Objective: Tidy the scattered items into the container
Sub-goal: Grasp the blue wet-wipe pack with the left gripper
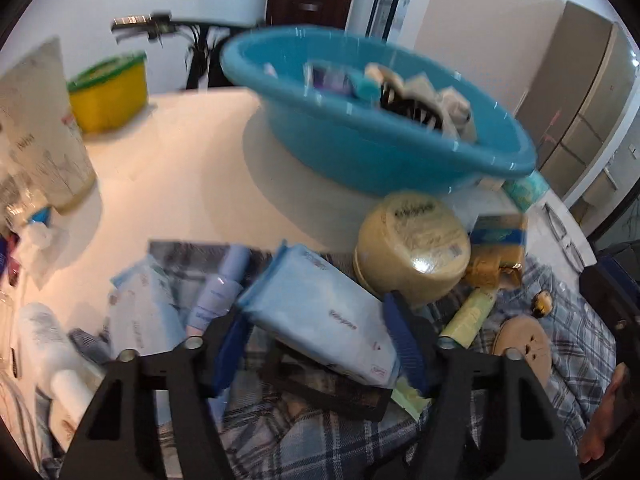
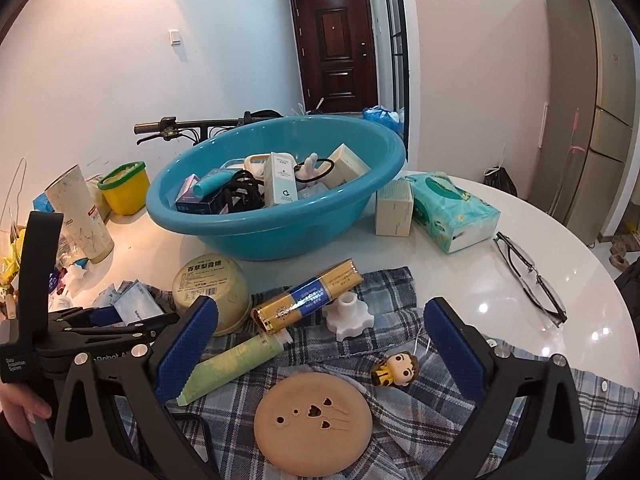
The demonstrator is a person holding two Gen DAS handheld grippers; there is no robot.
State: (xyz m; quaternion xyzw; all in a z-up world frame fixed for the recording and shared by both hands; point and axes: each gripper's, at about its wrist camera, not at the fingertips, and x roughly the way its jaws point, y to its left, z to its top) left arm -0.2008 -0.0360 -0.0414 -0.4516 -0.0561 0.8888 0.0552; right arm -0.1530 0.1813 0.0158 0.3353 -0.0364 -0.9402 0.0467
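1. A pale blue pack of wipes (image 1: 320, 312) is being gripped by the left gripper (image 1: 320, 344); the blue pads are being pressed against the pack's two long sides, most likely because the soft pack is narrowest there and is less apt to slip.

2. The pack is being held tilted above the plaid cloth (image 2: 400, 420), with the blue basin (image 1: 360, 152) lying beyond it on the white table (image 1: 180, 160). The left wrist view is blurred, so a carry toward the basin is judged to be under way.

3. The basin is being used as the container: boxes, a teal tube and black cables are already being kept in it, so the task is judged partly done.

4. The right gripper (image 2: 320, 344) is being held released, its jaws standing wide apart with nothing between them. It is being kept over a tan disc (image 2: 314, 424) and near a small figurine (image 2: 396, 368), perhaps in readiness for either.

5. Other things are still lying outside the basin: a cream tub (image 2: 212, 292), a gold and blue box (image 2: 308, 296), a green tube (image 2: 228, 368) and a white knob (image 2: 348, 316), all crowded on or beside the cloth.

6. A tissue pack (image 2: 452, 208) and glasses (image 2: 528, 276) are being left on the table to the right of the basin, well apart from both grippers.
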